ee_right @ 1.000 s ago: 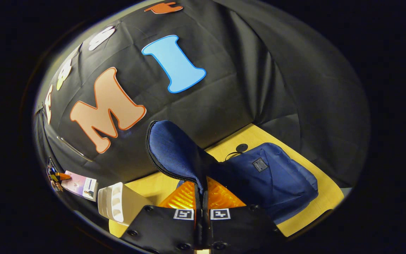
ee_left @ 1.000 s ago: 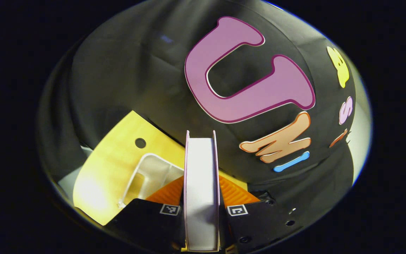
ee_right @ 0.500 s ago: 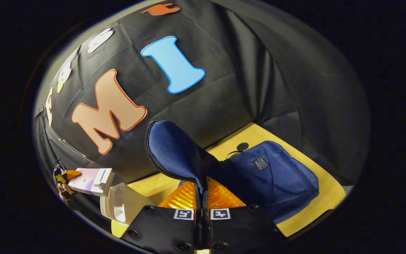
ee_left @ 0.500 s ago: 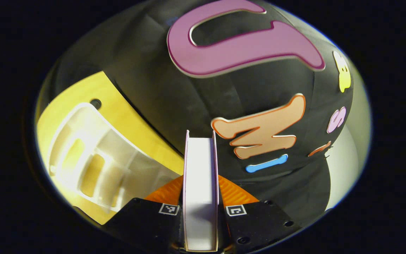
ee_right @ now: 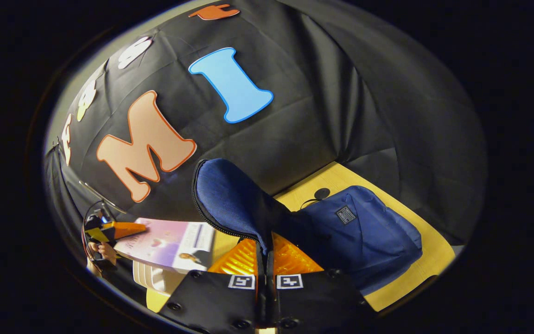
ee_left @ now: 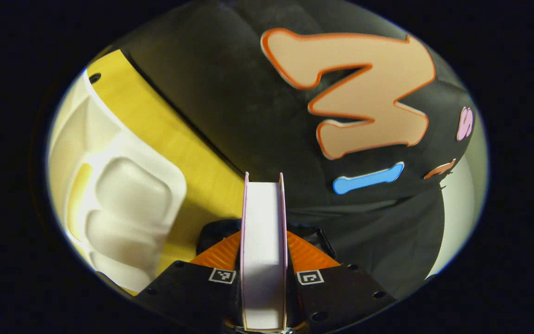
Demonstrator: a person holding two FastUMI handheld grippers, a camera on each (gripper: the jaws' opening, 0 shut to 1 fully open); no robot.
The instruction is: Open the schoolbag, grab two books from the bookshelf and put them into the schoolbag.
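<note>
Presently, book (ee_left: 263, 250): a thick volume seen edge-on in the left gripper view, pale page block between two thin pinkish covers, its long axis running straight away from the camera toward the far wall. In the right gripper view the same book (ee_right: 169, 243) shows its cover — pink-to-lilac, with a small dark patch at the near right corner — lying close to flat, long axis left to right, its right end reaching toward the schoolbag.

Left gripper (ee_left: 263, 246): both fingers pressed on the book's two covers, clamped; in the right gripper view it sits at the far left, with a hand (ee_right: 102, 250) behind it.

Schoolbag (ee_right: 364, 236): dark blue fabric, lying on the table at the right, a small dark label patch on its front. Its flap (ee_right: 227, 199) is lifted upright, zip teeth along the edge.

Right gripper (ee_right: 265, 260): fingers drawn together on the lower edge of the flap, holding it up.

Bookshelf (ee_left: 123, 204): white moulded plastic, at the left in the left gripper view — just under the book in the right gripper view.

Table (ee_right: 429, 260): yellow wood-grain top, bearing bag and shelf, black cloth wall beyond.
</note>
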